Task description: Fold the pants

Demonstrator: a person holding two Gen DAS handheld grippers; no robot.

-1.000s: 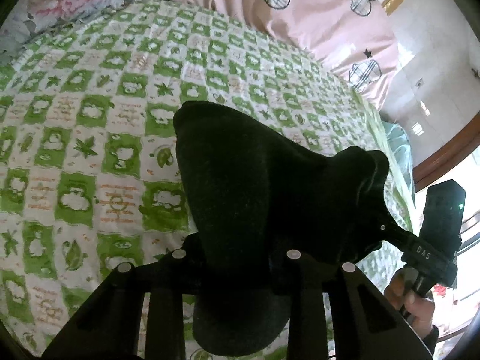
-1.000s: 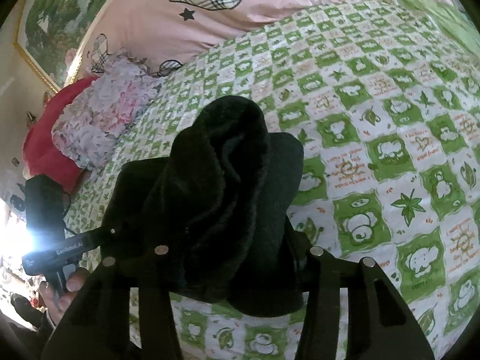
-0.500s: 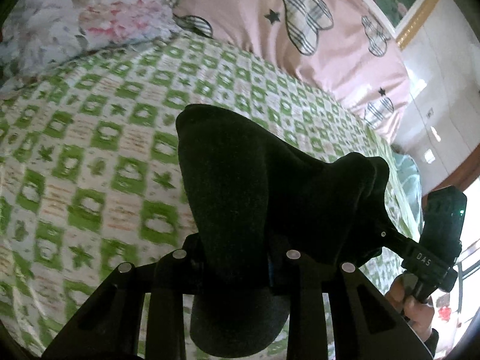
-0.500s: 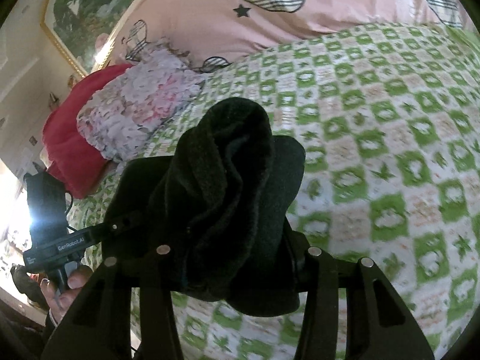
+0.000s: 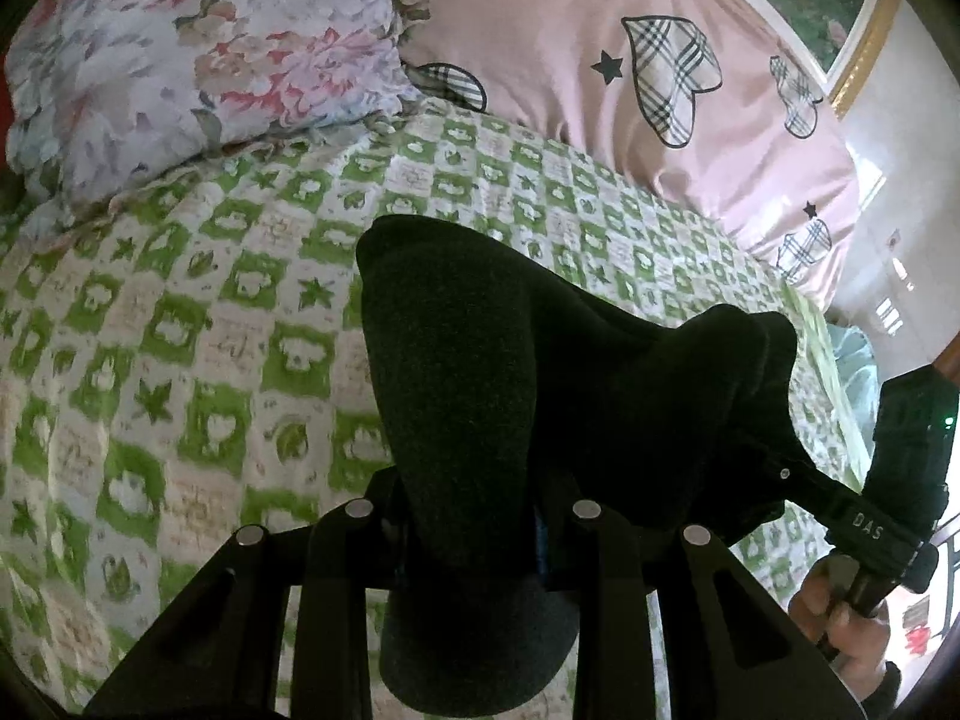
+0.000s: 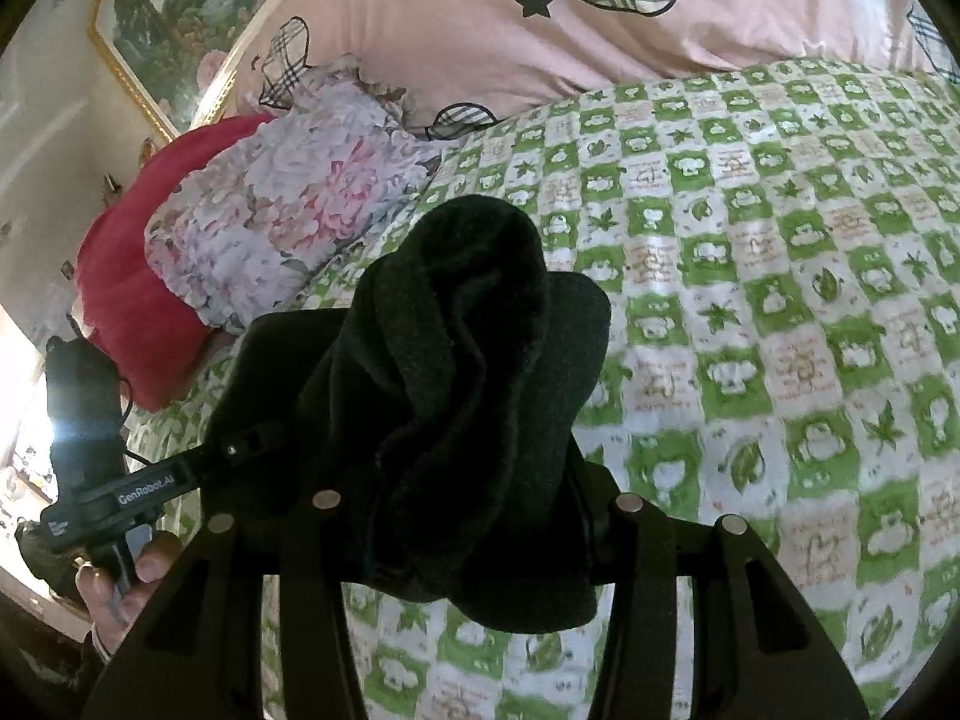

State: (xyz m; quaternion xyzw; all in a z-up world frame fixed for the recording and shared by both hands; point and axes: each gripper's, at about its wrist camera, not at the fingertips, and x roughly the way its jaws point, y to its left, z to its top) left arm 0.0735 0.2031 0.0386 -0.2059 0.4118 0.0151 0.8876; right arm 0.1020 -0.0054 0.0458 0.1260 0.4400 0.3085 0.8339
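Black fleece pants (image 5: 480,420) hang bunched between the two grippers, lifted above the green-checked bedspread (image 5: 180,360). The left gripper (image 5: 468,516) is clamped on one thick fold, the right gripper (image 6: 474,510) on another, cloth spilling over and under both. Ahead of each lies open bedspread; beyond it a floral pillow (image 5: 198,54) and pink quilt (image 6: 480,42) line the far edge. The bed's side edge falls away right of the left gripper.
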